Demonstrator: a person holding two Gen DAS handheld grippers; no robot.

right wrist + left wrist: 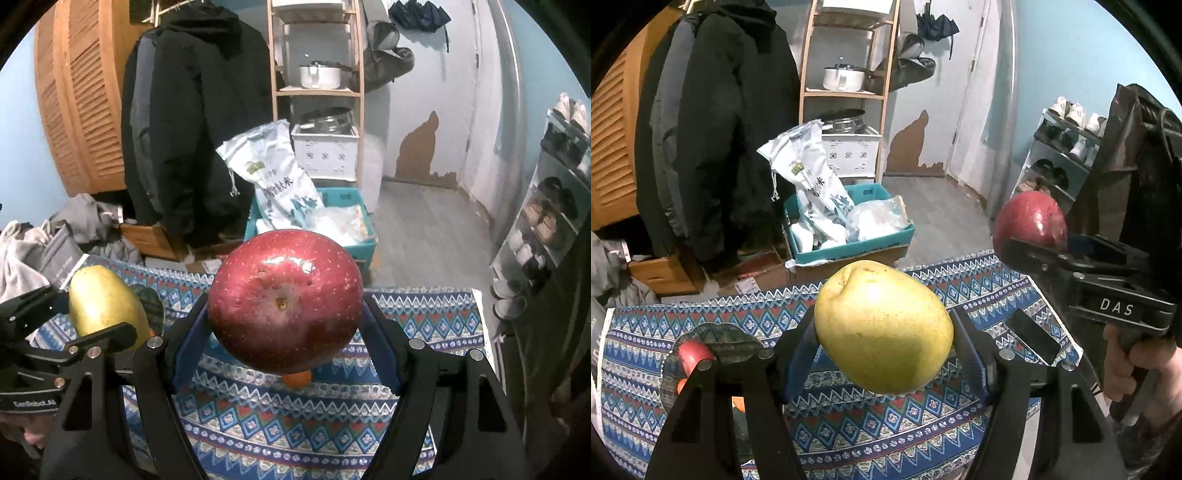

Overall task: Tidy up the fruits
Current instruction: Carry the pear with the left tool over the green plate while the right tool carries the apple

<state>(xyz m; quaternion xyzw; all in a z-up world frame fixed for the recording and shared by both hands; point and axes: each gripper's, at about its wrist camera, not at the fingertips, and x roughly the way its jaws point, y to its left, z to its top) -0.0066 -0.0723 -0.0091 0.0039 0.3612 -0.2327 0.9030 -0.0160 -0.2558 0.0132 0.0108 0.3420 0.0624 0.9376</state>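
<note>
Pear (pixel 882 326) clamped in left gripper (pixel 886 343); apple (pixel 284 299) in right gripper (pixel 286 332).

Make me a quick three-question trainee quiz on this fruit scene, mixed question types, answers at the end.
1. True or false: the left gripper is shut on a yellow pear.
2. What does the right gripper hold?
A. orange
B. red apple
C. phone
3. Fill in: both fruits are held above the ____ tablecloth.

Key: 1 true; 2 B; 3 patterned.
</note>
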